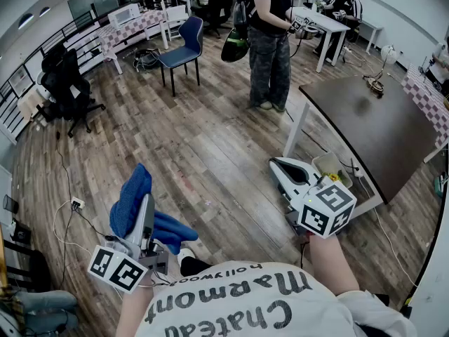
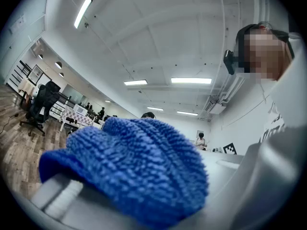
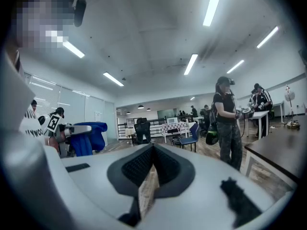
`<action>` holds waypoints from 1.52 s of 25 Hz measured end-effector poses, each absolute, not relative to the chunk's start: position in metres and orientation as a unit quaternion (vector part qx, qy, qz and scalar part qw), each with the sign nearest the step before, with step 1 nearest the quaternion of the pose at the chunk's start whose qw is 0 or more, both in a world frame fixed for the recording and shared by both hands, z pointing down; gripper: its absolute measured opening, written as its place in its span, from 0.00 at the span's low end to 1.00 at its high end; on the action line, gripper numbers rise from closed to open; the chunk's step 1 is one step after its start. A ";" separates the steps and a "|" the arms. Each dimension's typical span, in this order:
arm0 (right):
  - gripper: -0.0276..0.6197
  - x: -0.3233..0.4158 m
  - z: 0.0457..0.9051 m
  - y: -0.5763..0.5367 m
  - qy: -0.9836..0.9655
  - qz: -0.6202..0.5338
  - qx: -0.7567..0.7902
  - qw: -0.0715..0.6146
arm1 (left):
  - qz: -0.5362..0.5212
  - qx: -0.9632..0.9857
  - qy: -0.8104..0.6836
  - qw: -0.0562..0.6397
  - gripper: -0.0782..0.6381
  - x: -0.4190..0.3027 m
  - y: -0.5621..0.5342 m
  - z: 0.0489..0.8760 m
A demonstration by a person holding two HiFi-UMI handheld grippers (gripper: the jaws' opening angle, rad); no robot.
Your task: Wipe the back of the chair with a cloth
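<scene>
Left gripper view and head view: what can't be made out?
- Left tool: tips buried under the fluffy blue cloth, left gripper view.
- Blue padded chair: back too small to judge dirt, head view.
- Wooden floor under the person: blocked by the white shirt, head view.

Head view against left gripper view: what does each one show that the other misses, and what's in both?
Only the head view shows the blue chair and the dark table. Only the left gripper view shows the ceiling lights. Both show the blue cloth clamped in the left gripper, and the black office chair on the wooden floor.
</scene>
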State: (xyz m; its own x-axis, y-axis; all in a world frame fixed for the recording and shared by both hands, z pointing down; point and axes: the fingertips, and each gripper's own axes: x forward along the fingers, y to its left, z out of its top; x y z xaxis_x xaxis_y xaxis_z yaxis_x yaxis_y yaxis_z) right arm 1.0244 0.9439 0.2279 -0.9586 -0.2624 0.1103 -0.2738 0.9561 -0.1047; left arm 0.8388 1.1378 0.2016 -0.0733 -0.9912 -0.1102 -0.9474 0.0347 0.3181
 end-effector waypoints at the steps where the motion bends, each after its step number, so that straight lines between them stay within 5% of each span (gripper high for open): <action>1: 0.06 1.027 0.227 0.943 -0.988 0.061 0.136 0.047 | -0.155 0.678 -0.716 0.070 0.15 0.841 1.137 0.201; 38: 0.06 0.991 0.284 0.882 -0.968 0.142 0.181 0.104 | -0.161 0.695 -0.690 0.119 0.15 0.783 1.061 0.238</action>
State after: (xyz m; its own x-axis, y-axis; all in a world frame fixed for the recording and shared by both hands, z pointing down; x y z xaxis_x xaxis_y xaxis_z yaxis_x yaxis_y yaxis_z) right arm 0.9911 0.8823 0.2844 -0.9130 -0.3205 0.2524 -0.3795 0.8942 -0.2374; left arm 0.7835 1.0610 0.2376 -0.0043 -0.9982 -0.0596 -0.9215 -0.0192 0.3878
